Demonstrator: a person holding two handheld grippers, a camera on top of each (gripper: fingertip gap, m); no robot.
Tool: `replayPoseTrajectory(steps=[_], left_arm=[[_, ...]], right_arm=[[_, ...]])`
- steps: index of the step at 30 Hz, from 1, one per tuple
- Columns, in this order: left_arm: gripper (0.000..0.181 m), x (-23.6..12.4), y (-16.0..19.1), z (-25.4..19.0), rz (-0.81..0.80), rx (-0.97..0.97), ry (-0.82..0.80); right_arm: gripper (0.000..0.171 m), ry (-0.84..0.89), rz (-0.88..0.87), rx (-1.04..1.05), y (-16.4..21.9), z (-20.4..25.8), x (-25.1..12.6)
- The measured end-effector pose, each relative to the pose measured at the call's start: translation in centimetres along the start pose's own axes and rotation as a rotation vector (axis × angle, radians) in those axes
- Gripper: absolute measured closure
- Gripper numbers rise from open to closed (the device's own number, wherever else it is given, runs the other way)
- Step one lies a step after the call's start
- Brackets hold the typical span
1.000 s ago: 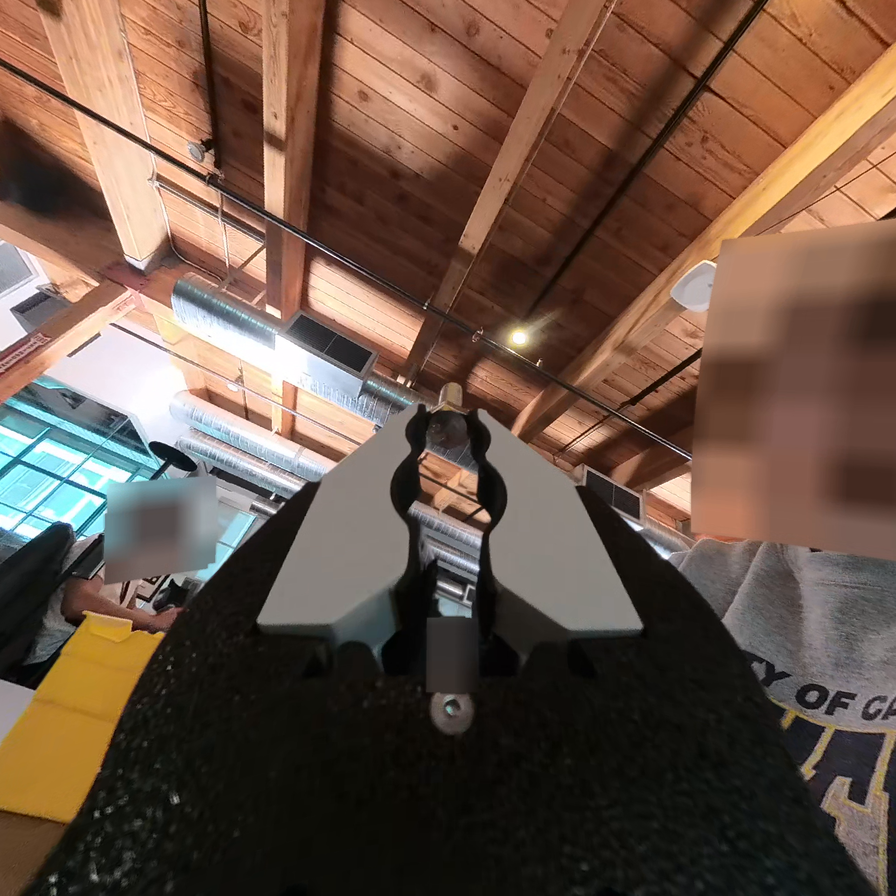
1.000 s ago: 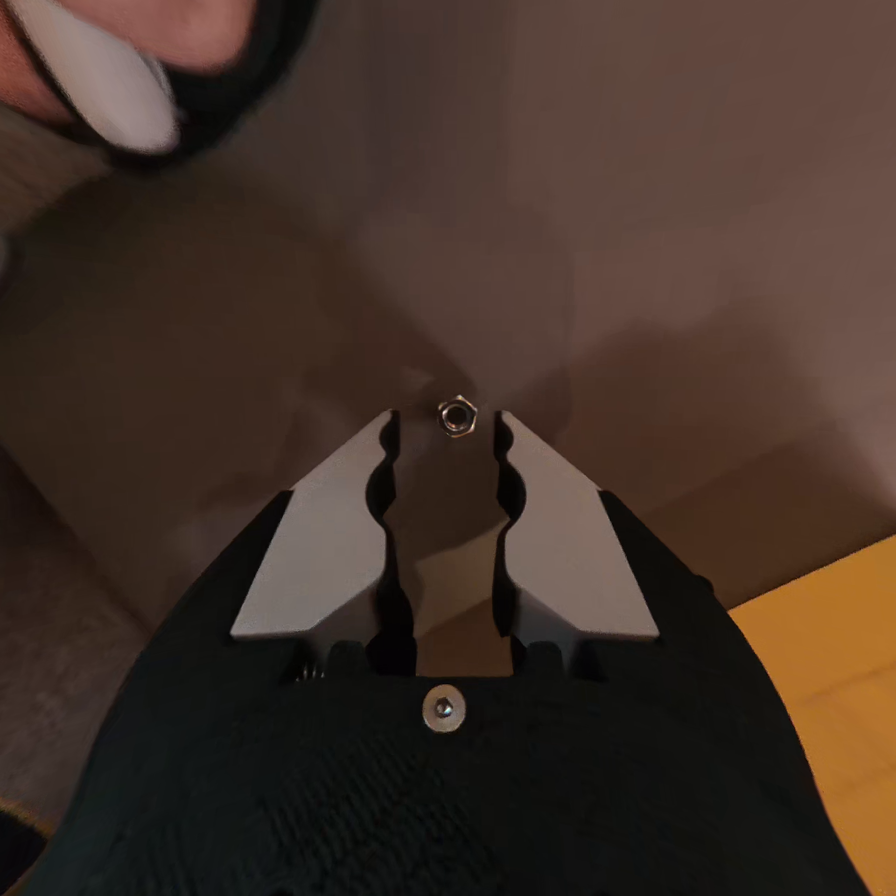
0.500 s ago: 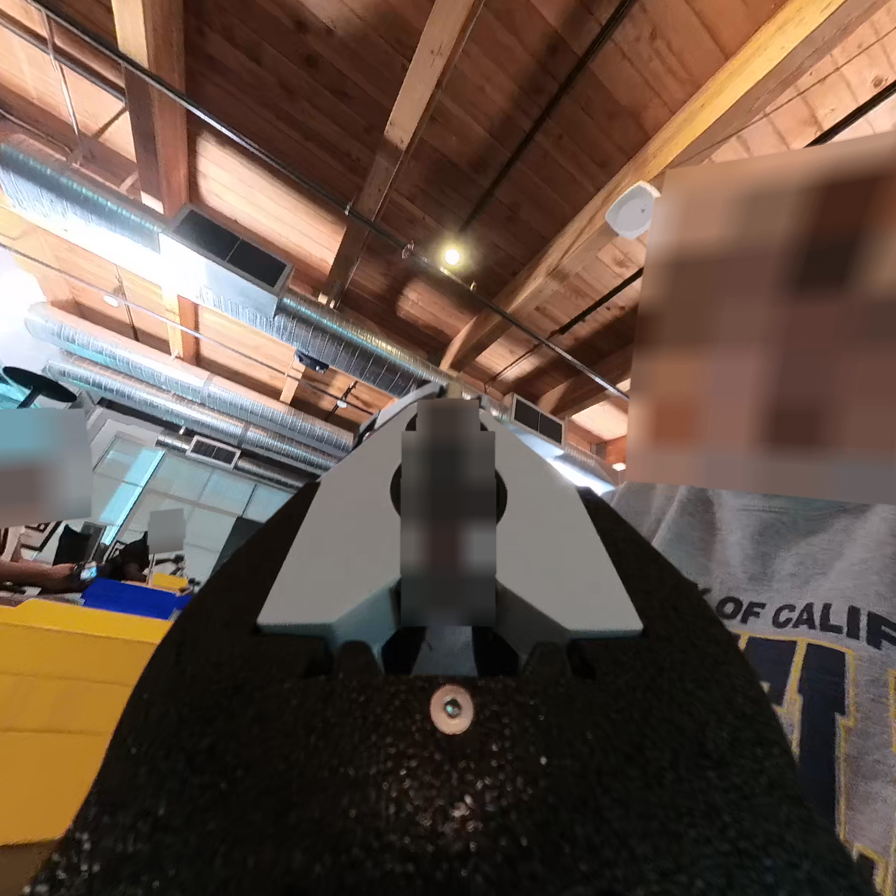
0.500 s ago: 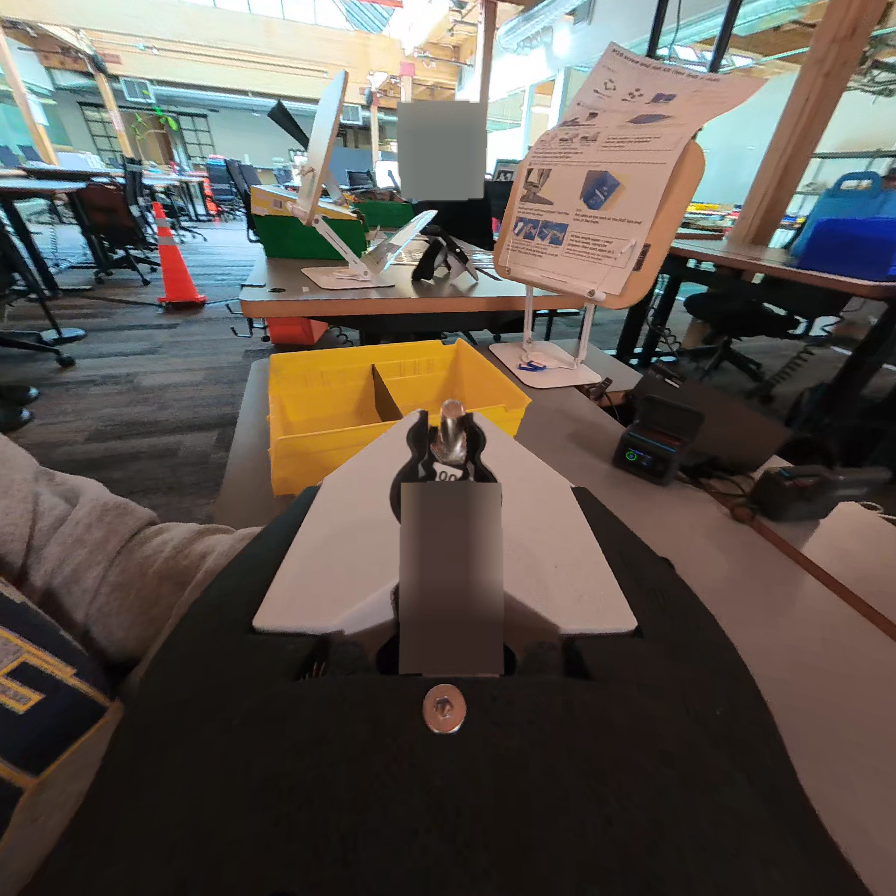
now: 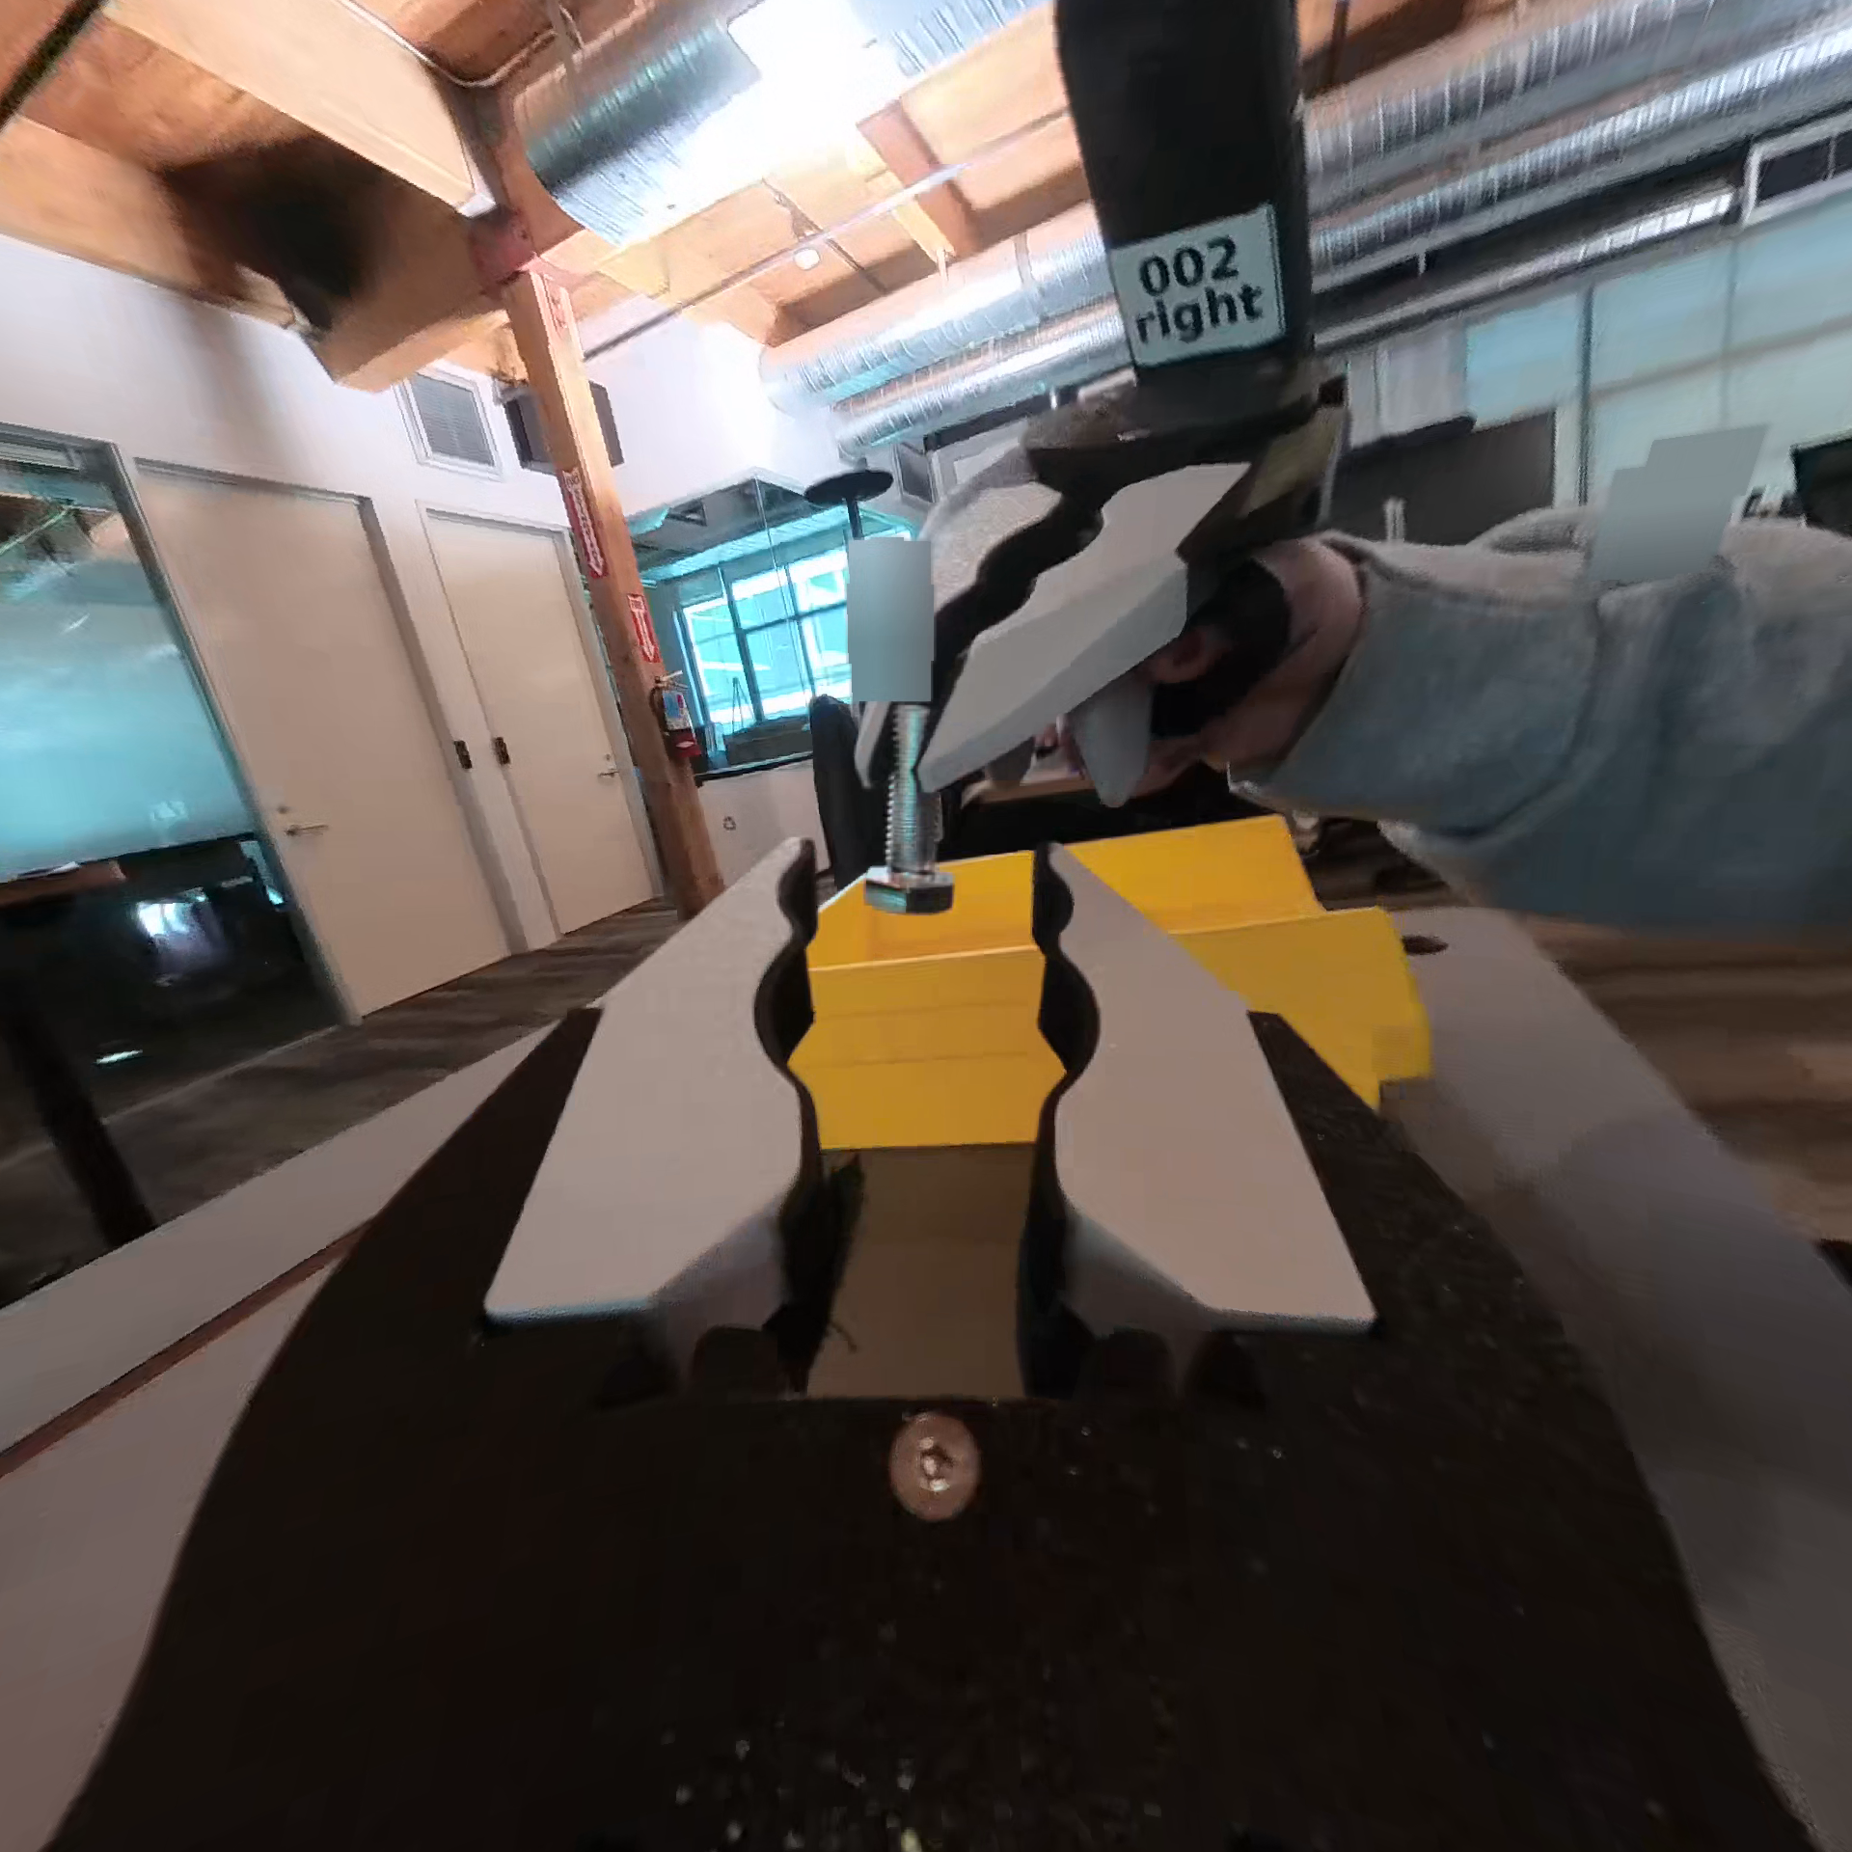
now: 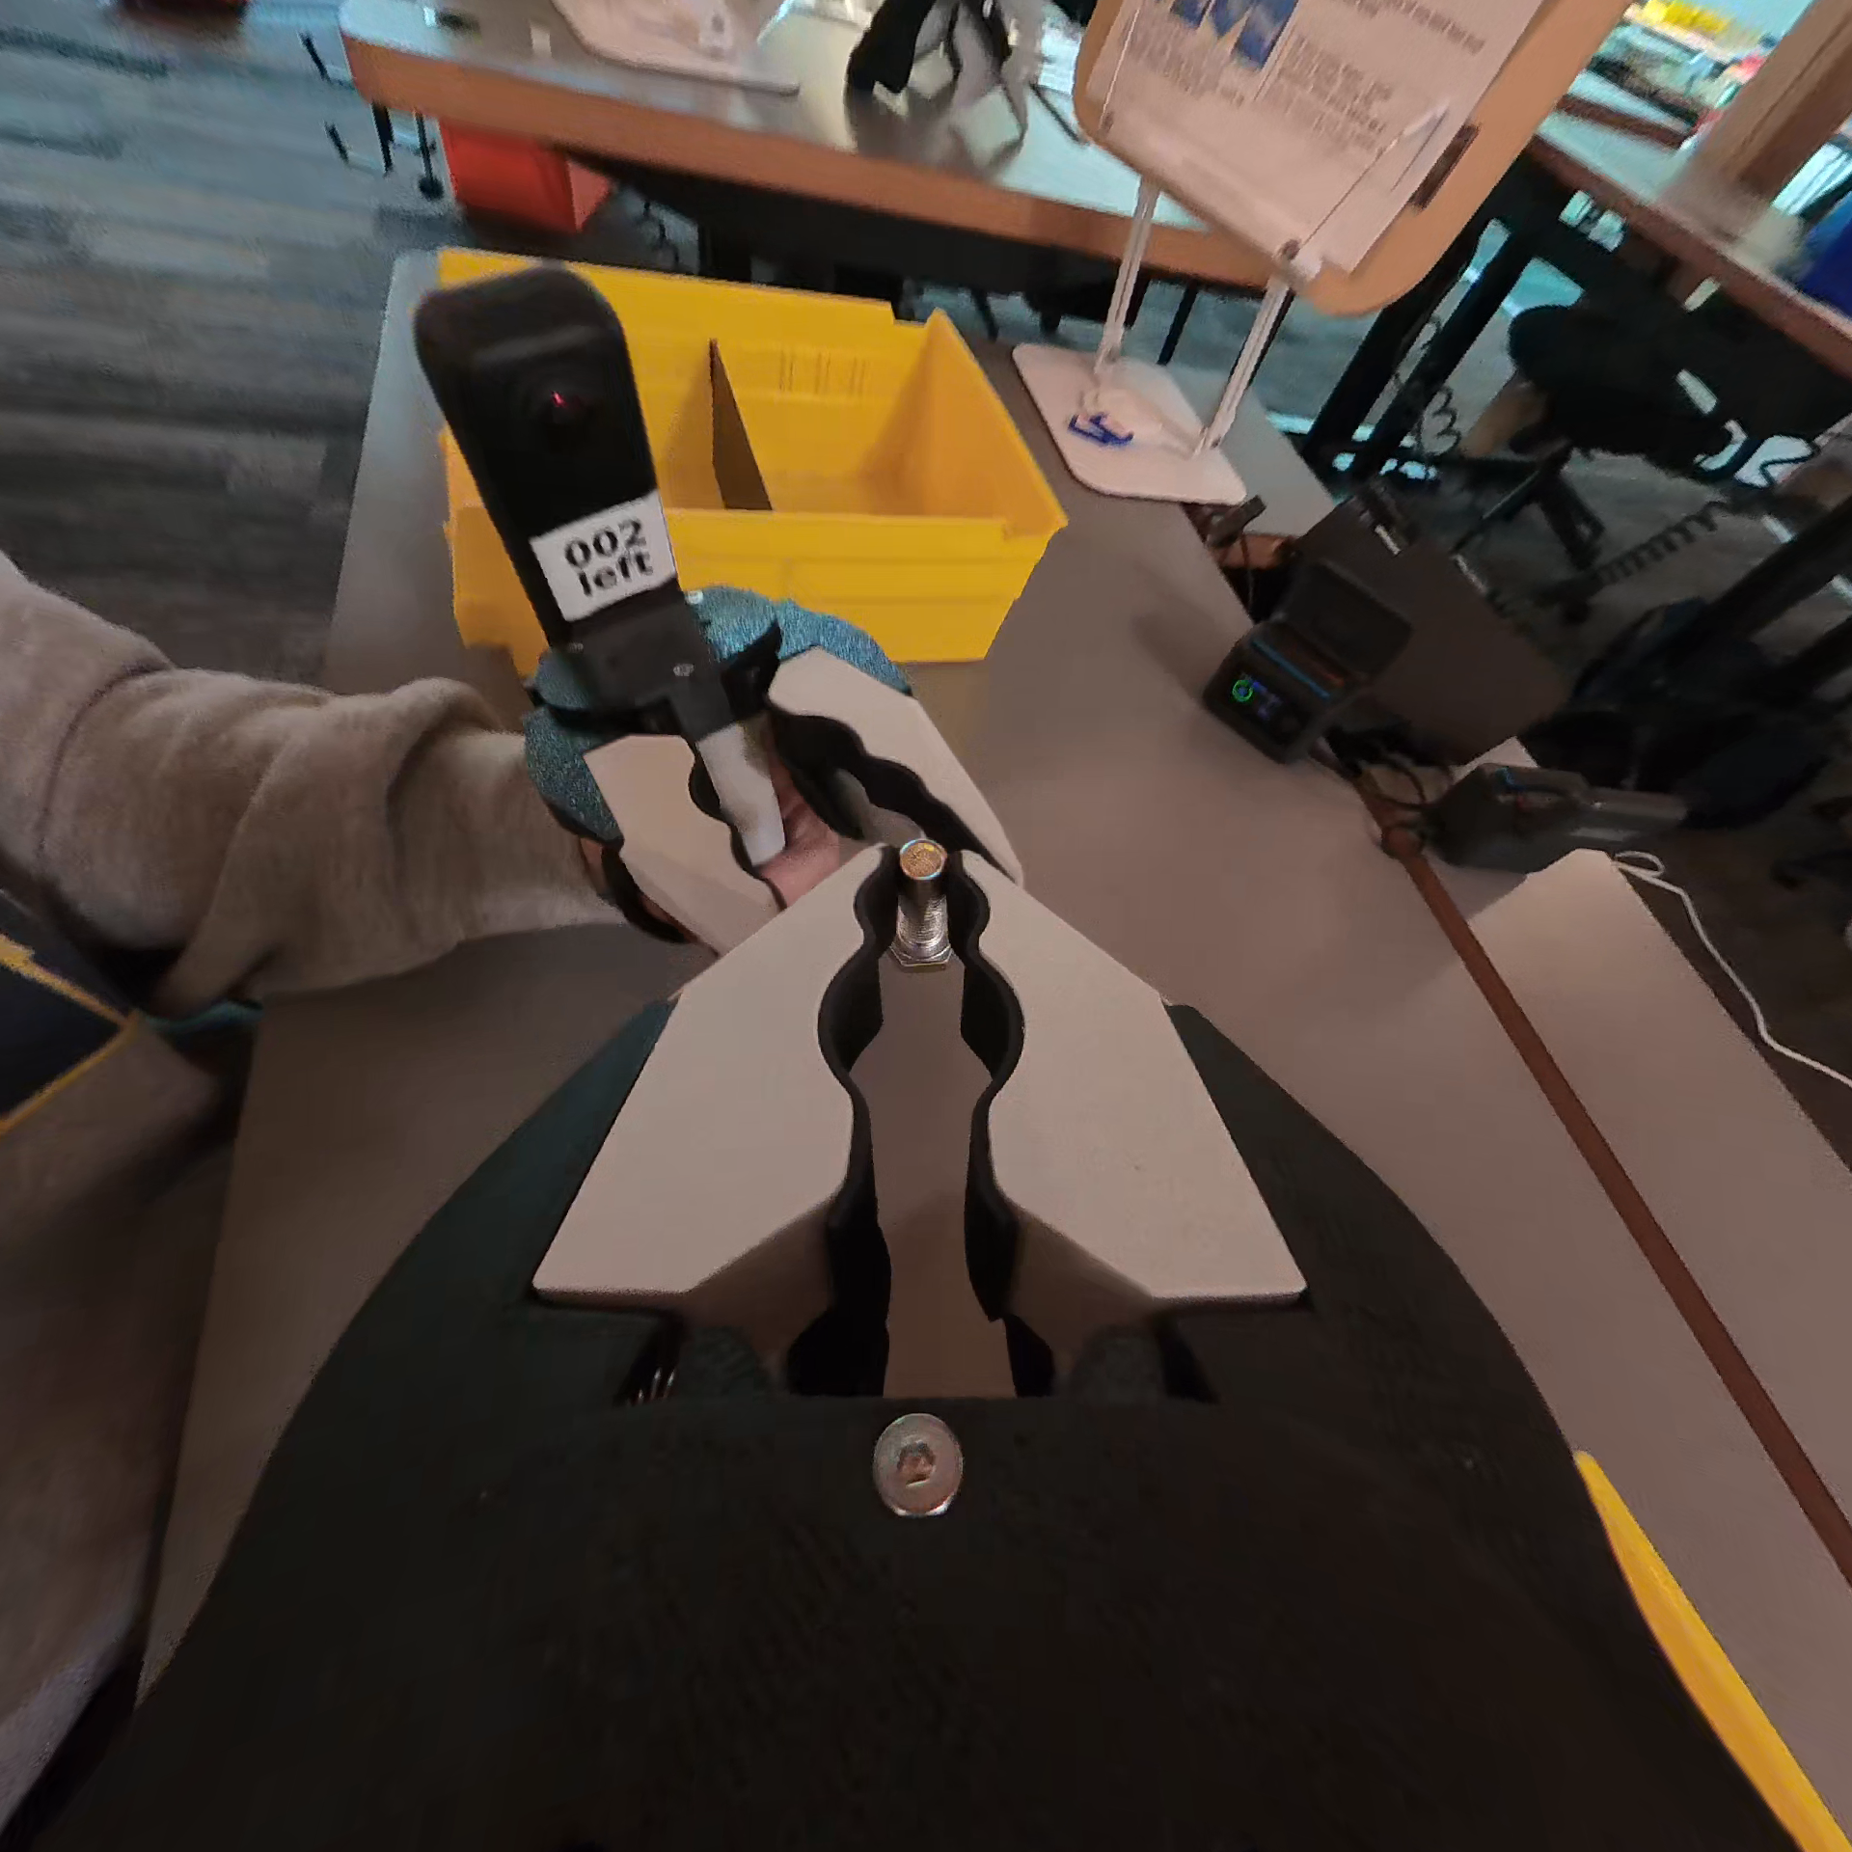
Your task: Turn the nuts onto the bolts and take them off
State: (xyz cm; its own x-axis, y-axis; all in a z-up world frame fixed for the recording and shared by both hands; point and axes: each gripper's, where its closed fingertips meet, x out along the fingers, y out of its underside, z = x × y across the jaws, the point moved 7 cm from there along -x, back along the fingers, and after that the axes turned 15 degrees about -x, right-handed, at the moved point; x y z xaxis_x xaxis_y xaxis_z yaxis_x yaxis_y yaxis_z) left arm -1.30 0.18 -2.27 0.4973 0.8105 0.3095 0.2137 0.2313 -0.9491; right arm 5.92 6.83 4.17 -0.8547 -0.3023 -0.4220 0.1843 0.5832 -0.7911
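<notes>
Gripping a bolt [image 6: 920,907], right tool [image 6: 920,882] now raised, left tool [image 5: 922,882] emptied

My right gripper [image 6: 922,882] is clamped at its fingertips, pointing down and forward in a grey-sleeved hand [image 5: 1233,681]. My left gripper [image 5: 922,882] sits just beside and below it with fingers spread apart and nothing between them, tips aimed at the right one's tips, grey-sleeved forearm [image 6: 251,802] behind.
</notes>
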Motion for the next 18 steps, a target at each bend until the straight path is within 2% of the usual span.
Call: replayPoseTrajectory(steps=[6,7,9,12,13,15,18], left_arm=[[0.142,0.6,0.8,0.2,0.066,0.012,-0.053],[0.145,0.7,0.9,0.3,0.064,0.015,-0.063],[0.165,0.6,0.9,0.2,0.069,0.038,-0.070],[0.165,0.5,1.0,0.6,0.123,0.047,-0.090],[0.165,0.4,1.0,0.9,0.133,0.066,-0.132],[0.165,-0.4,1.1,2.4,0.130,0.055,-0.248],[0.165,-2.3,0.8,4.9,0.081,0.033,-0.411]], right_arm=[[0.163,0.014,0.016,0.034,0.6,0.0,0.0],[0.163,0.012,0.013,0.041,0.6,0.1,0.0],[0.163,-0.003,0.010,0.057,0.8,0.2,0.1],[0.163,-0.001,0.008,0.103,1.3,0.2,0.2],[0.162,0.015,0.012,0.128,1.5,0.1,0.1],[0.145,0.093,0.052,0.188,1.9,-0.1,-0.3],[0.141,0.154,0.214,0.332,4.4,1.9,0.2]])
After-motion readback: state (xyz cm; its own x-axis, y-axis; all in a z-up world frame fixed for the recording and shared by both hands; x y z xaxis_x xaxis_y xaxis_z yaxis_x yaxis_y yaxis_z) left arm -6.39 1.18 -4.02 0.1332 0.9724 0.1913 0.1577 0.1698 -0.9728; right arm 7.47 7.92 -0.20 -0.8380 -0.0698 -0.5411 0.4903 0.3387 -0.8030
